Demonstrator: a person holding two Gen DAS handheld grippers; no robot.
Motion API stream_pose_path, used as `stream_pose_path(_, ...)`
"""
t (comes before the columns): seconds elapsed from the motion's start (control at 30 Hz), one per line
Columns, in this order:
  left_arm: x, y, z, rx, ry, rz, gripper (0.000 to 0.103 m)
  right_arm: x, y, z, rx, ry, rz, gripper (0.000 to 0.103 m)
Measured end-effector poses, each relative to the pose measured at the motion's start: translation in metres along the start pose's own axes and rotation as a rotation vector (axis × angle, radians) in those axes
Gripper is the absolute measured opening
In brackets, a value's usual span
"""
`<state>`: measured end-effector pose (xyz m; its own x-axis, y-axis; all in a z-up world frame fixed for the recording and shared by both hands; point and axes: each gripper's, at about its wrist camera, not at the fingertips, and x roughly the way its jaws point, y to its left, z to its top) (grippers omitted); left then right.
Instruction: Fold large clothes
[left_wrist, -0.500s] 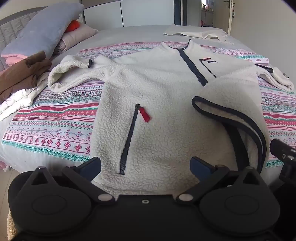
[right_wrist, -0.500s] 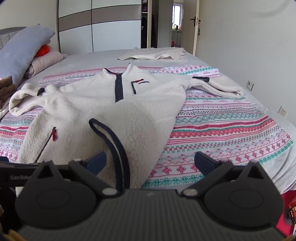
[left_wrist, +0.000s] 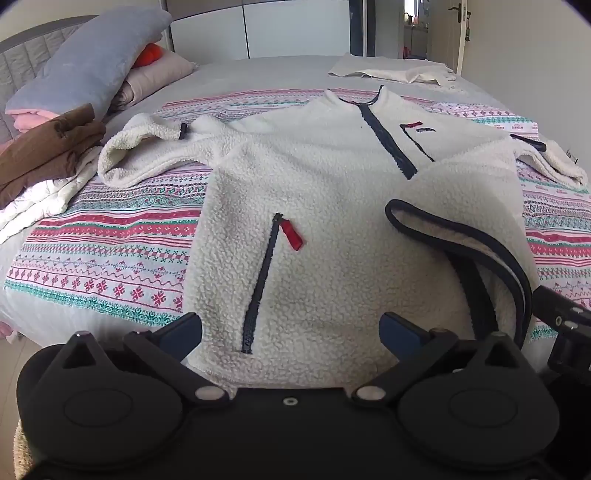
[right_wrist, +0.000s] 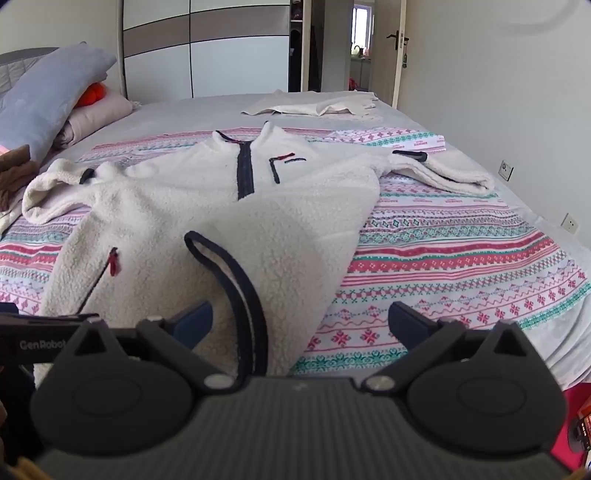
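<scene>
A cream fleece pullover (left_wrist: 332, 206) with navy zip and trim lies front up on the patterned bedspread (left_wrist: 110, 258). It also shows in the right wrist view (right_wrist: 192, 206). Its right hem corner (left_wrist: 461, 236) is folded up over the body, navy edge showing. Both sleeves lie spread out to the sides. My left gripper (left_wrist: 291, 328) is open and empty at the hem's near edge. My right gripper (right_wrist: 301, 319) is open and empty, by the folded corner (right_wrist: 229, 273) at the bed's near edge.
Pillows (left_wrist: 96, 62) and a brown garment (left_wrist: 44, 147) are piled at the bed's left side. A beige cloth (right_wrist: 317, 105) lies at the far end. A wall (right_wrist: 498, 110) with sockets runs along the right side. A wardrobe (right_wrist: 221, 48) and a doorway stand behind.
</scene>
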<state>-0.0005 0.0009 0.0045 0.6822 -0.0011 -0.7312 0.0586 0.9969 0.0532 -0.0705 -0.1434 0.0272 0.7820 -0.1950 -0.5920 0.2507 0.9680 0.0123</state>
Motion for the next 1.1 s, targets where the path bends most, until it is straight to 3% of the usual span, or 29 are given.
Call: stream_pose_path(1.1, 0.0027, 0.0037, -0.0007, -0.004, -0.004, 0.02, 0.103, -0.0013, 0.0004, 0.0022, 0.0, -0.003, 0.008, 0.103)
